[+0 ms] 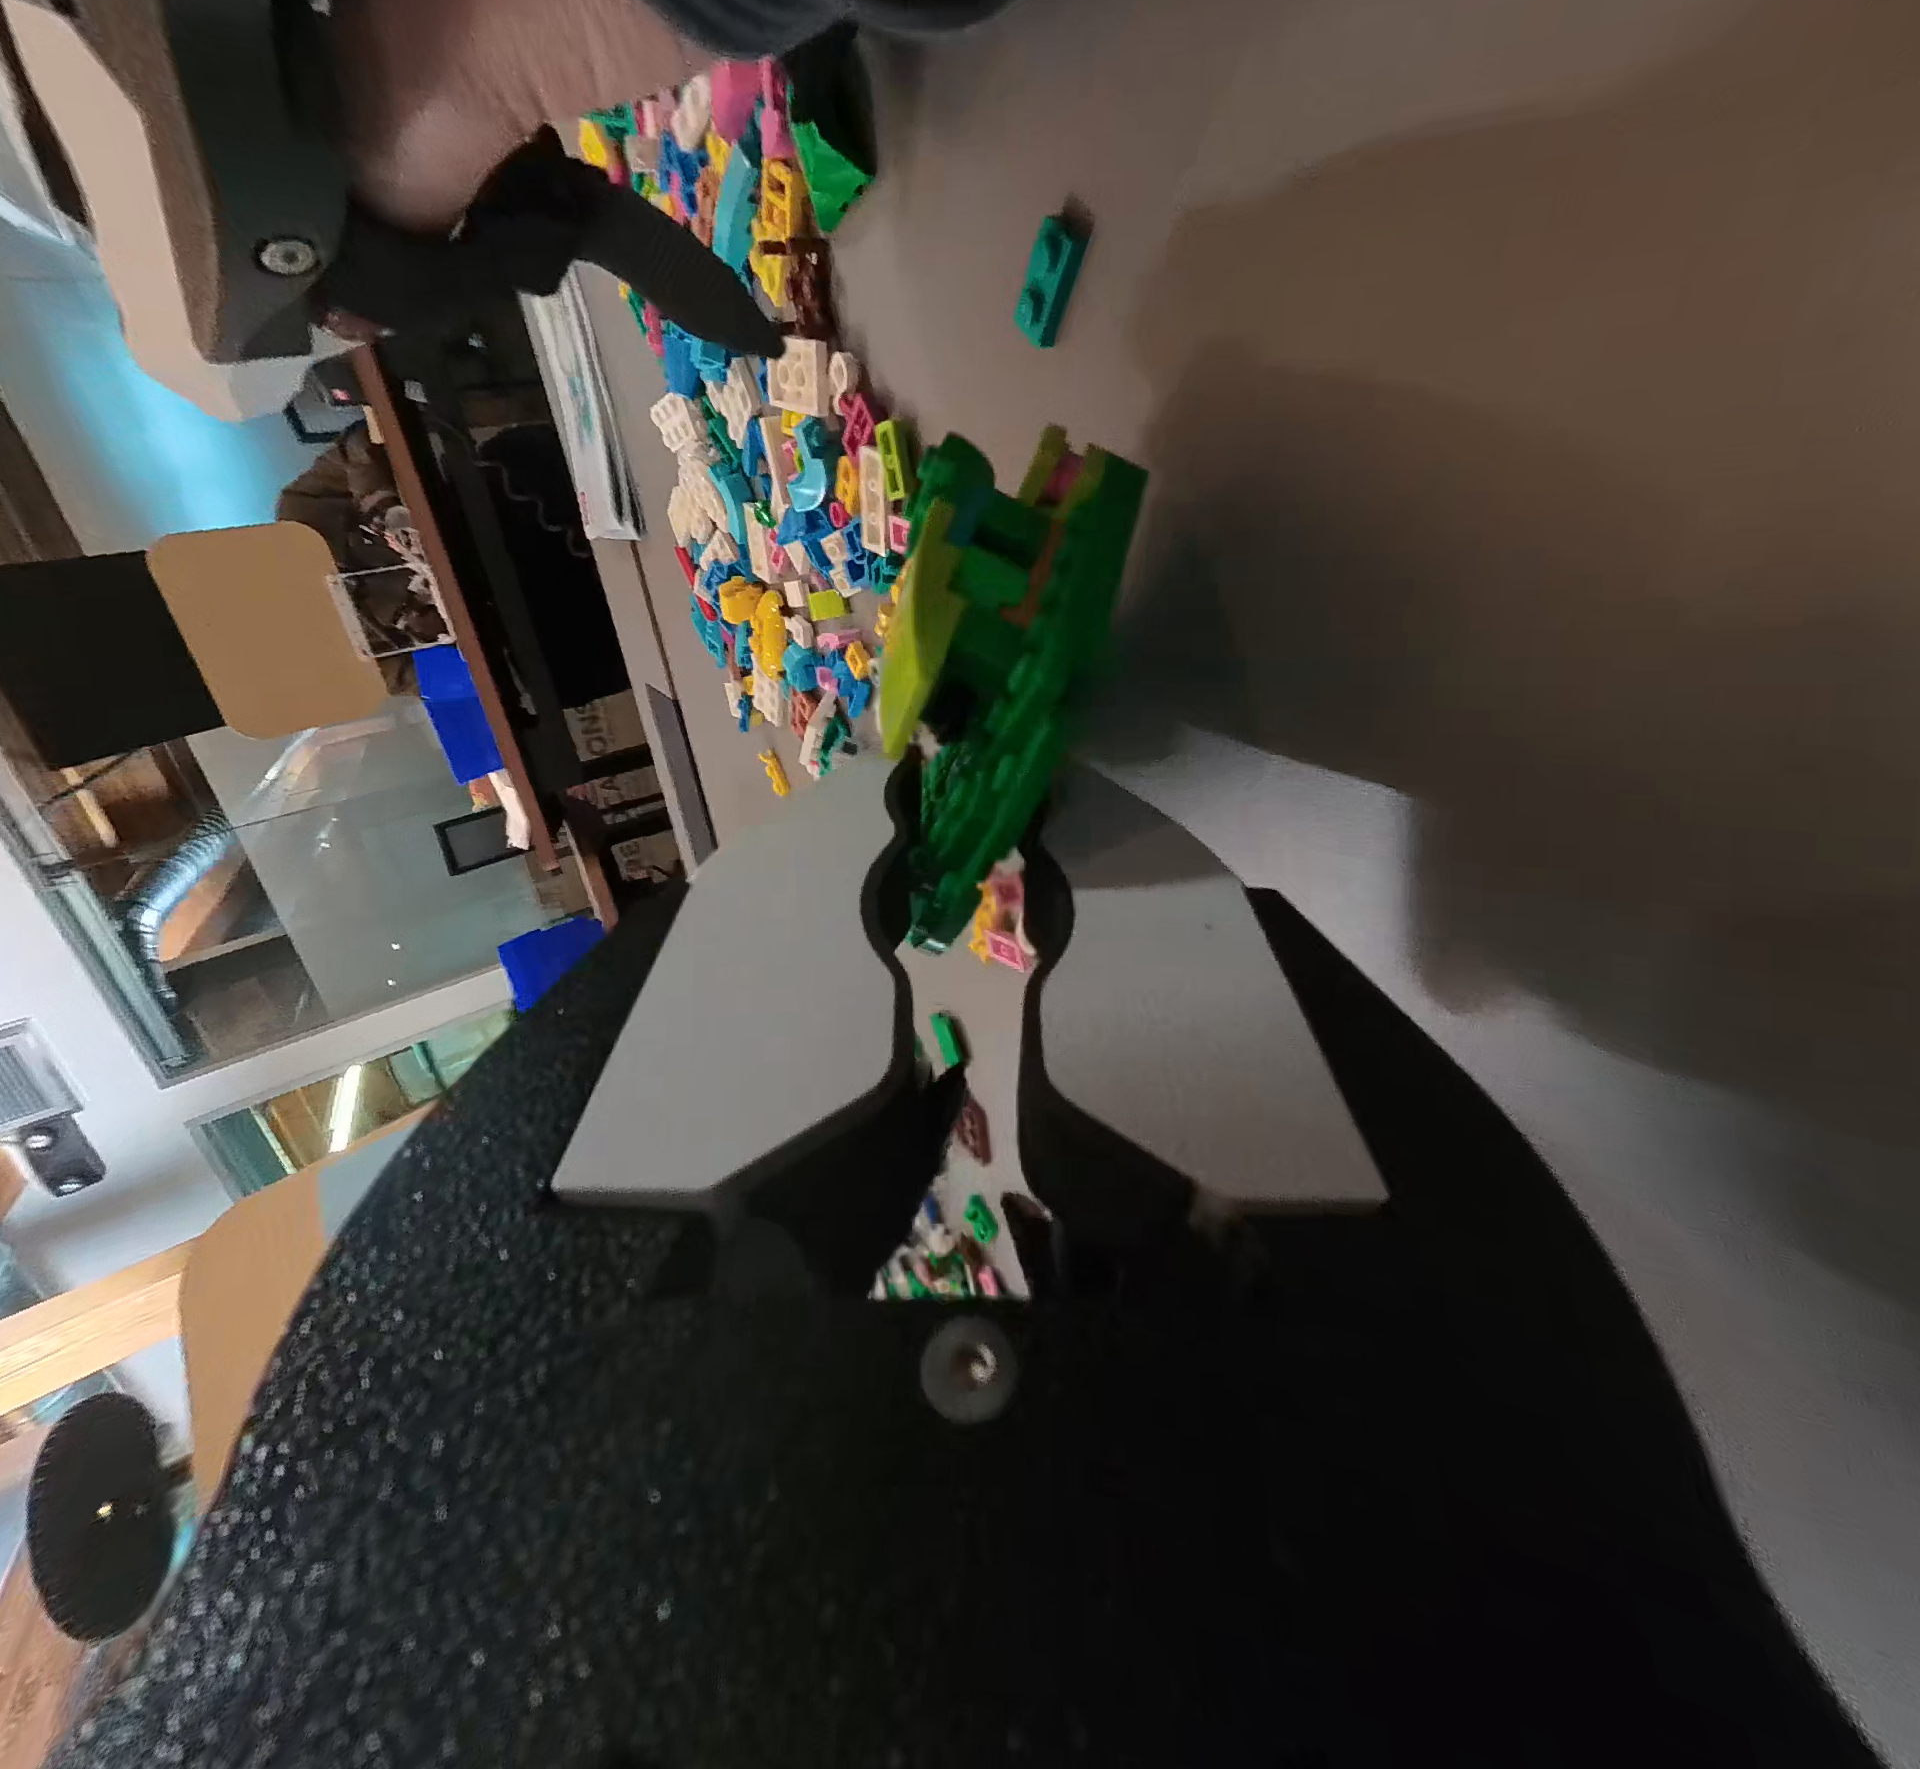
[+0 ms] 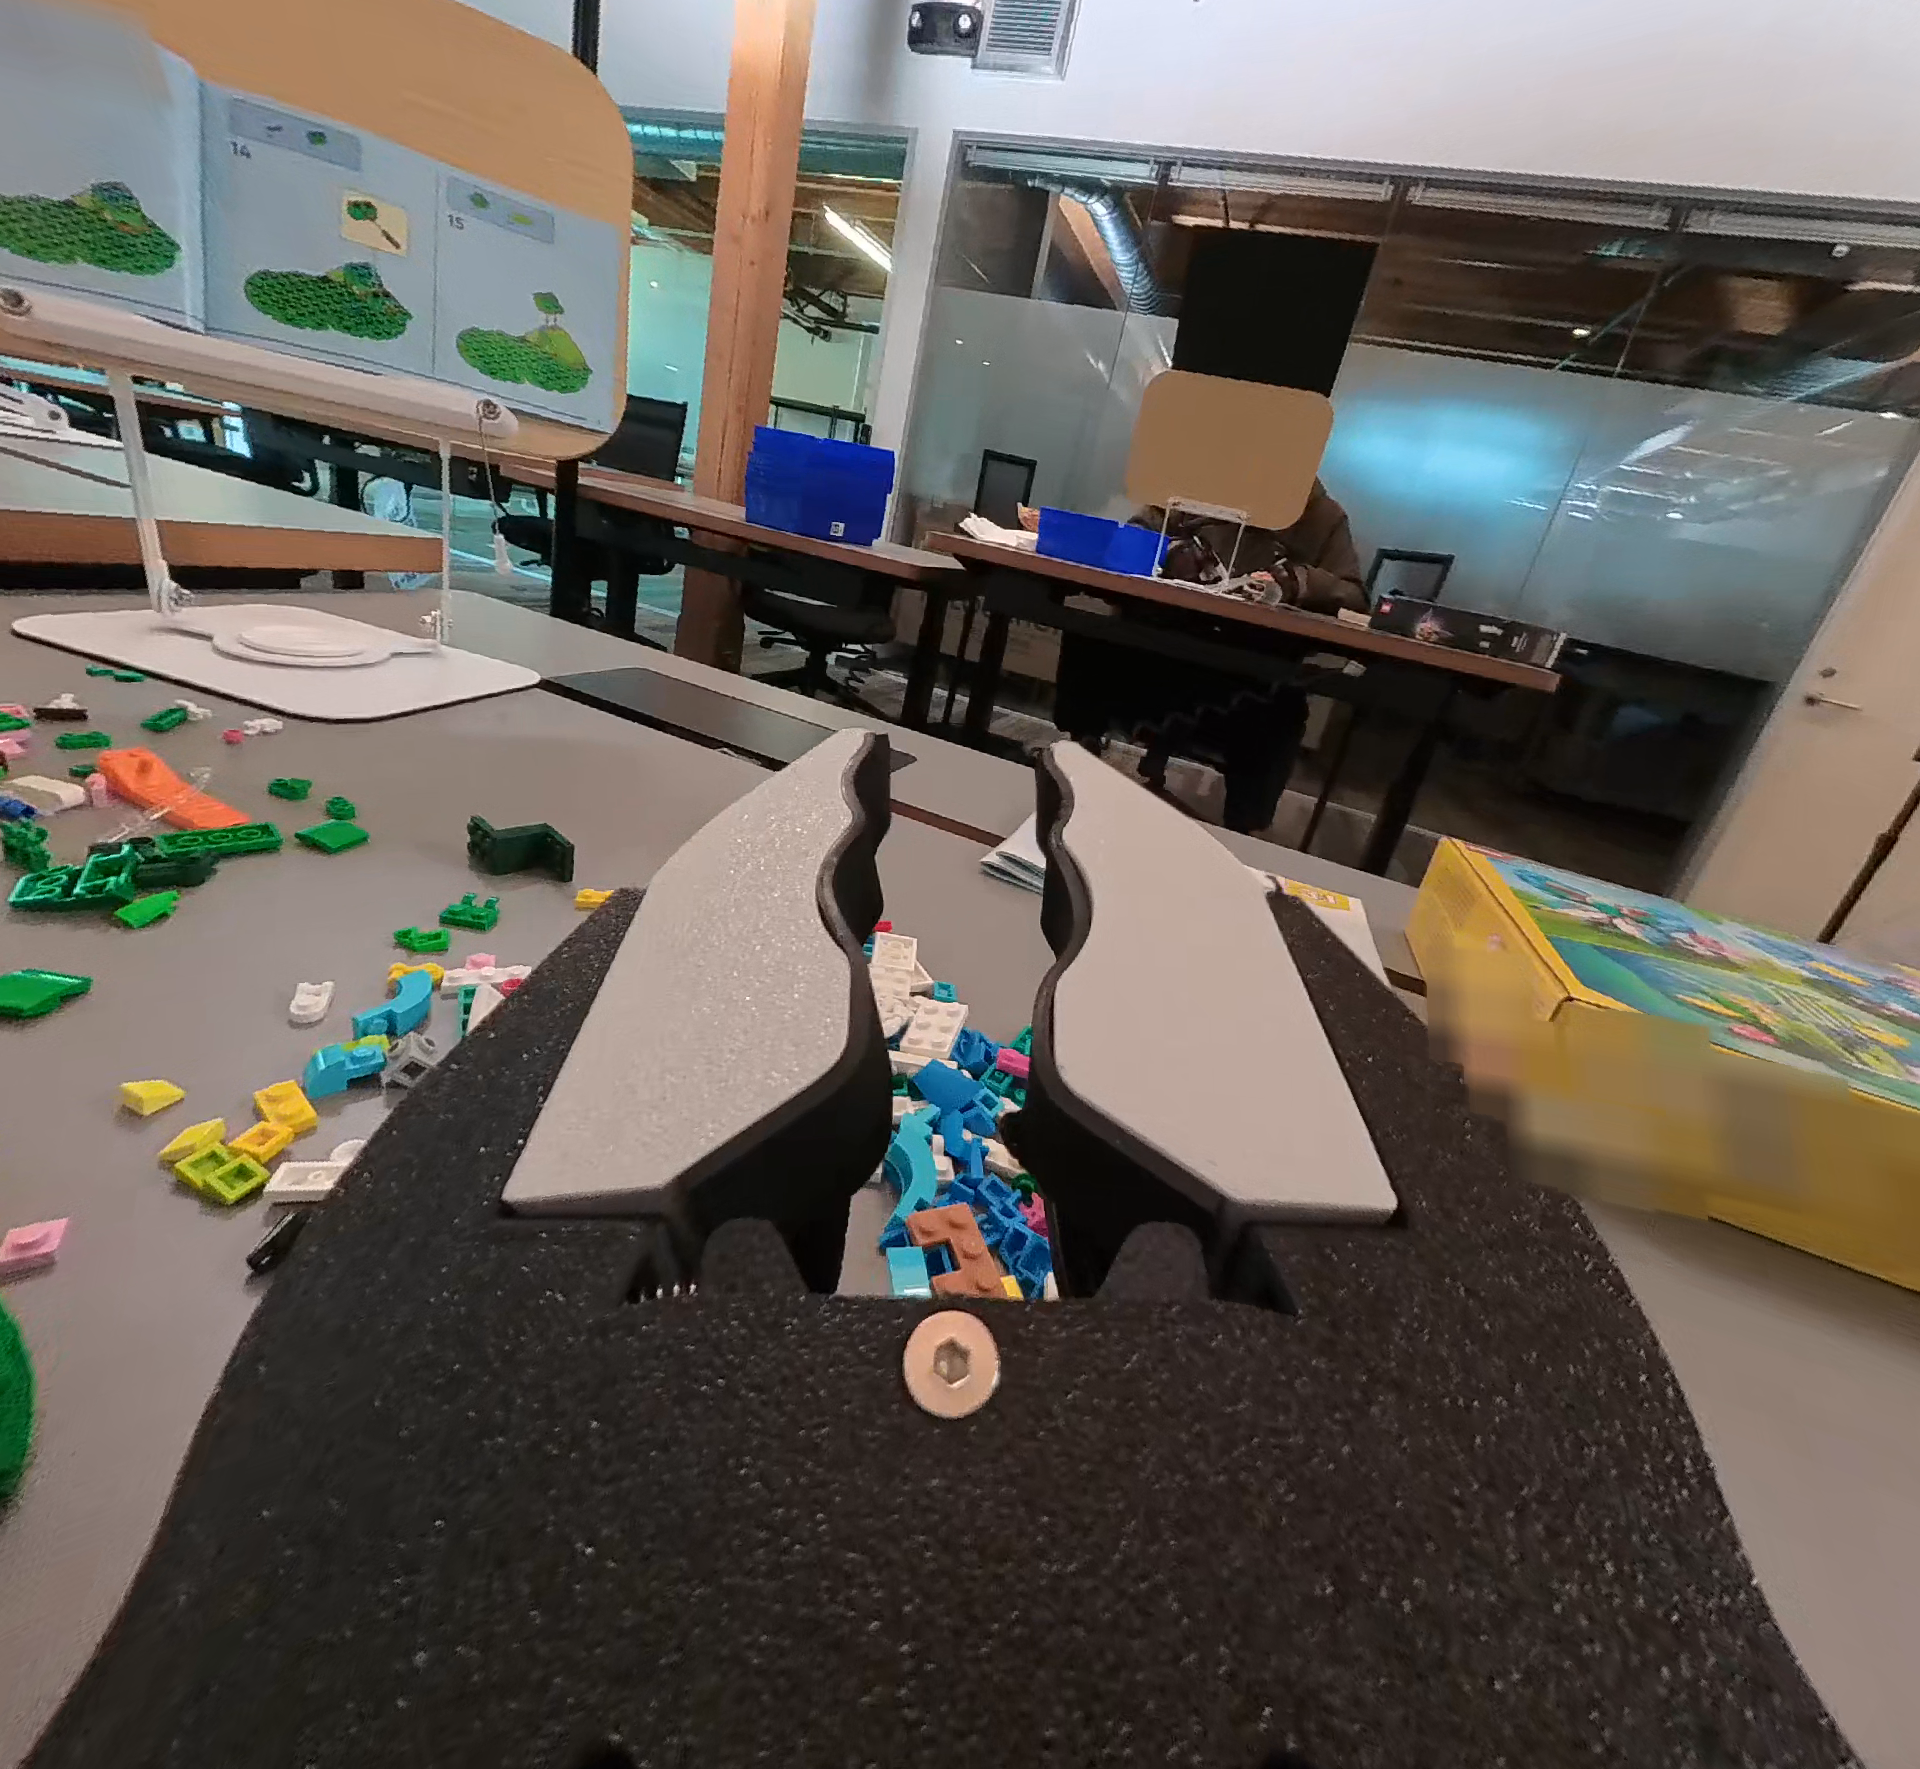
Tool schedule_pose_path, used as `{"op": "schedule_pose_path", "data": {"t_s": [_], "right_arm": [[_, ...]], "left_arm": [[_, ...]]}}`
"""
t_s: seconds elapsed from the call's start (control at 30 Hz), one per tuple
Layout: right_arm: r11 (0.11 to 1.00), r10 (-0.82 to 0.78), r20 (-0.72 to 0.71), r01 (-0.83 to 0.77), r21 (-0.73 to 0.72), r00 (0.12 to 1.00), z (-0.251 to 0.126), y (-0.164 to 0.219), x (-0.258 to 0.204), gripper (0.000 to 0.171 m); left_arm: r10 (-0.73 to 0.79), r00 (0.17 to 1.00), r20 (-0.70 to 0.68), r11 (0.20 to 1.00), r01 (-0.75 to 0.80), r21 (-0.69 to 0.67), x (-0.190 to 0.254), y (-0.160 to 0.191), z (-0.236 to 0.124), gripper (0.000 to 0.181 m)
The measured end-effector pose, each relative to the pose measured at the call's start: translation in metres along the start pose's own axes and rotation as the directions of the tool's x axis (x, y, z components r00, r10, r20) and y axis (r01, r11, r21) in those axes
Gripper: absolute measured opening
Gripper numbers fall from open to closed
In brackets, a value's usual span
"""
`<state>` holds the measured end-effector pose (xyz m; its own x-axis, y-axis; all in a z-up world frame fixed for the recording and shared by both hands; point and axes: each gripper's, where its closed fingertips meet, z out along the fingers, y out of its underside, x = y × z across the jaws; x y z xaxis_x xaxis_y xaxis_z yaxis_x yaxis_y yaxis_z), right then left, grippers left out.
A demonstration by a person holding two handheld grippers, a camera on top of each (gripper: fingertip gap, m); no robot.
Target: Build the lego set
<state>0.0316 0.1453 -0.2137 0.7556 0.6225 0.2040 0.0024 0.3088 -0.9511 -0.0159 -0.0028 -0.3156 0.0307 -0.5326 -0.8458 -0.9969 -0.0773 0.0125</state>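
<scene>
My left gripper (image 1: 971, 789) is shut on a green lego build (image 1: 1003, 618) with a lime plate on it, held above the grey table (image 1: 1299, 576). A pile of mixed coloured bricks (image 1: 769, 493) lies beyond it. My right gripper (image 2: 964, 763) is open and empty above the pile of blue, white and brown bricks (image 2: 956, 1096). In the left wrist view the right gripper (image 1: 665, 275) shows with its black tip next to a white brick (image 1: 798, 374). A teal brick (image 1: 1051, 280) lies apart from the pile.
An instruction booklet (image 2: 312, 265) stands on a white stand (image 2: 281, 649) at the back left. Loose green pieces (image 2: 125, 867) and an orange separator (image 2: 166, 789) lie at the left. A yellow set box (image 2: 1683, 1013) sits at the right. A person sits at a far desk (image 2: 1247, 618). Between my left fingertips and the teal brick (image 1: 1051, 280) there is roughly 8 centimeters.
</scene>
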Motion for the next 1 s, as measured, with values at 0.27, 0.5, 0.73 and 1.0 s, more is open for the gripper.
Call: {"op": "schedule_pose_path", "data": {"t_s": [0.27, 0.5, 0.73, 1.0], "right_arm": [[0.998, 0.066, -0.004, -0.066, 0.000, 0.998, -0.001, 0.002, 0.006, 0.025], [0.998, 0.070, 0.005, -0.070, -0.004, 0.998, 0.000, 0.003, 0.005, 0.024], [0.997, 0.078, 0.011, -0.077, -0.005, 0.997, 0.000, 0.003, 0.005, 0.024], [0.996, 0.091, 0.014, -0.091, -0.001, 0.996, -0.002, 0.003, 0.005, 0.023]], "left_arm": [[-0.029, 0.997, -0.073, 0.999, 0.028, -0.020, 0.009, -0.005, -0.003, 0.030], [-0.096, 0.946, -0.309, 0.995, 0.085, -0.050, 0.020, -0.004, -0.029, 0.053], [-0.075, 0.904, -0.420, 0.997, 0.054, -0.063, 0.037, 0.002, -0.047, 0.070], [-0.131, 0.901, -0.414, 0.991, 0.116, -0.062, 0.037, 0.008, -0.063, 0.075]]}}
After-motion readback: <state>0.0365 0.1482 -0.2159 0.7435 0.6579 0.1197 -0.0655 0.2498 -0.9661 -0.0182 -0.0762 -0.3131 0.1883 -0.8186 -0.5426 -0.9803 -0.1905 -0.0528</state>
